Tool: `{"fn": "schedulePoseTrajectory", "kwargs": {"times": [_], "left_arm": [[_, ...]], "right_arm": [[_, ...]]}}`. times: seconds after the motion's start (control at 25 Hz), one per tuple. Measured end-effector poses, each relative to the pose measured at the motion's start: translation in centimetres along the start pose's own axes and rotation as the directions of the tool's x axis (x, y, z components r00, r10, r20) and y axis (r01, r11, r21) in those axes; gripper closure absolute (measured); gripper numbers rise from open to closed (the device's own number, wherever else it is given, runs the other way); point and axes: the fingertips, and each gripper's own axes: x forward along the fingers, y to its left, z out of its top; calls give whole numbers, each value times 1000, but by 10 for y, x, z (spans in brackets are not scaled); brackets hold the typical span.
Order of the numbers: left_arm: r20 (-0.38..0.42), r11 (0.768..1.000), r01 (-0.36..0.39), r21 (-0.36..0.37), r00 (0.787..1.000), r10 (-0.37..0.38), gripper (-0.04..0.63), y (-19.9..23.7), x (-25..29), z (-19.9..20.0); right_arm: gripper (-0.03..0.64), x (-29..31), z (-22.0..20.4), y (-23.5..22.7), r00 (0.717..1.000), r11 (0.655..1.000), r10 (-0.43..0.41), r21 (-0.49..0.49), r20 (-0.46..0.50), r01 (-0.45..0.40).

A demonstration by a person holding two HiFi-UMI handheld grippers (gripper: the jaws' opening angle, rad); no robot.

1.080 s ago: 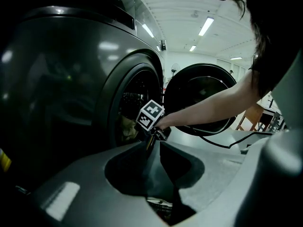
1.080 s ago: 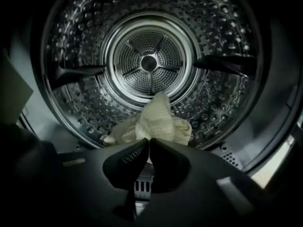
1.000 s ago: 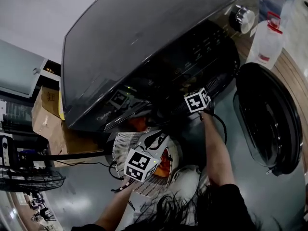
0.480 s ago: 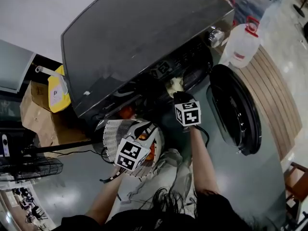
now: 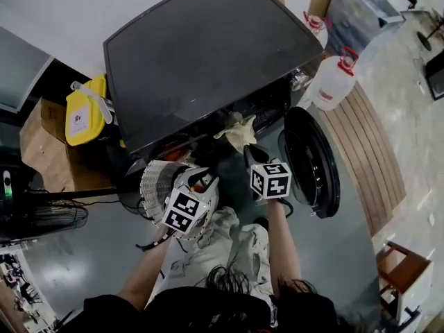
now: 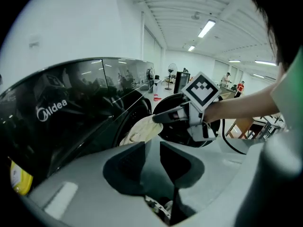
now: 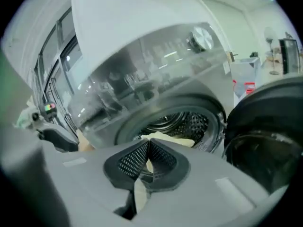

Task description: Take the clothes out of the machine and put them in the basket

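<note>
1. Head view.
   - The machine (image 5: 208,61) has a dark top, and its door (image 5: 312,158) is swung open on the right.
   - The right gripper (image 5: 248,151) is in front of the opening, with the cream cloth (image 5: 238,132) bunched just past its fingertips.
   - The left gripper (image 5: 201,189) is lower left, with the white lattice basket (image 5: 154,184) right beside its fingers and an orange item (image 5: 202,183) inside it.
   - Only this view shows the basket whole, the yellow jug (image 5: 82,113) left of the machine and the white jug (image 5: 331,83) to its right.
   - Neither gripper's finger state can be read here.

2. Left gripper view.
   - The left gripper (image 6: 152,157) has its fingers a narrow gap apart at the tips, with a scrap of white lattice caught low between them, so it is clamped on the basket.
   - Ahead of the fingertips is the right gripper (image 6: 158,117), side-on, with the cloth (image 6: 139,132) trailing from its tips down toward the machine (image 6: 71,112).
   - Whether the cloth's far end has left the opening cannot be told.

3. Right gripper view.
   - The right gripper (image 7: 148,157) has its fingers clenched on the cloth (image 7: 165,138); cream fabric runs between the pads and shows beyond the tips.
   - Only this view shows the perforated drum (image 7: 189,122), straight ahead of the fingers.
   - The door (image 7: 265,141) is to their right.
</note>
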Motion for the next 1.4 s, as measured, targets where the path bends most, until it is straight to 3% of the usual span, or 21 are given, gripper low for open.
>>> {"fn": "schedulePoseTrajectory", "kwargs": {"times": [0.56,0.76,1.04,1.4], "left_arm": [[-41,996,8,85,999,-5,416,-13,-35,18],[-47,997,3,74,999,0,393,-23,-38,19],[-21,997,-19,75,1000,21,353,-26,-38,34],[-8,997,-45,70,999,46,250,-27,-23,53]], "right_arm": [[591,-107,80,73,996,997,73,-26,45,-71],[591,-133,105,98,990,992,122,-43,76,-119],[591,-179,153,132,962,978,209,-65,176,-201],[591,-248,209,174,892,943,333,-127,307,-308]]}}
